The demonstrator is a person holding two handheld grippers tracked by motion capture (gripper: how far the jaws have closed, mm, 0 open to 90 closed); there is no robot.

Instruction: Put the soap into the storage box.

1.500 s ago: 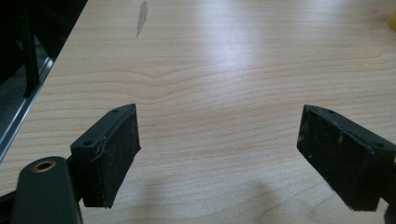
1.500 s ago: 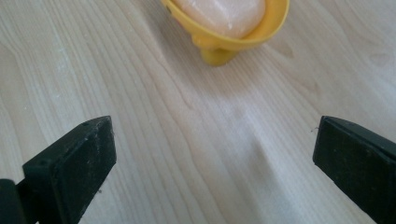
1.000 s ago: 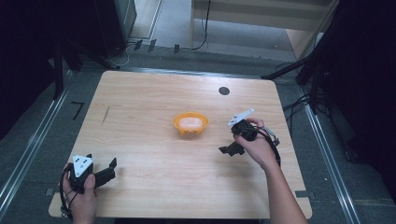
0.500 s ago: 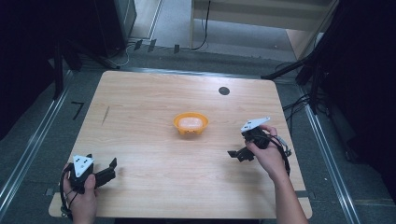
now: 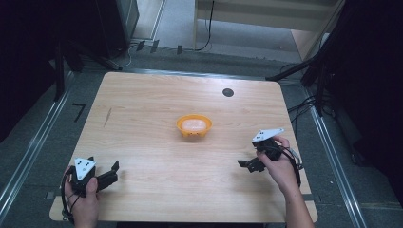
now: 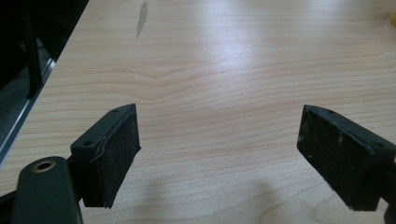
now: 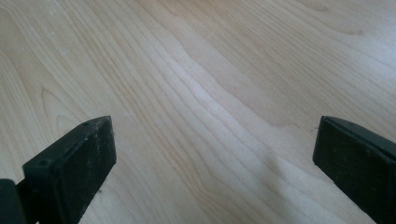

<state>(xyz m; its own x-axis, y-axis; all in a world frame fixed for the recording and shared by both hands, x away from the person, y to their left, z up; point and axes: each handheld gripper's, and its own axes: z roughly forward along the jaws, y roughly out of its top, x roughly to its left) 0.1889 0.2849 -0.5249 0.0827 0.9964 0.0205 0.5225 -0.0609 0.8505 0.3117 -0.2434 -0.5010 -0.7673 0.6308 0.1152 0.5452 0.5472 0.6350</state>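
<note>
An orange bowl point(image 5: 194, 125) with something pale inside sits at the middle of the wooden table point(image 5: 157, 104). My left gripper point(image 5: 110, 172) rests near the front left corner, held by a hand, jaws wide open over bare wood point(image 6: 219, 154). My right gripper point(image 5: 247, 165) is low over the table at the front right, below and right of the bowl; its jaws stand wide apart with nothing between them point(image 7: 215, 158). A sliver of the orange bowl point(image 6: 392, 18) shows at the top right edge of the left gripper view.
A small dark round grommet point(image 5: 228, 92) lies near the table's far edge. A faint dark streak point(image 5: 108, 117) marks the wood at the left. Metal rails and cables run along the floor around the table.
My right gripper has moved from beside the bowl toward the front right and down close to the table. The left gripper has stayed put.
</note>
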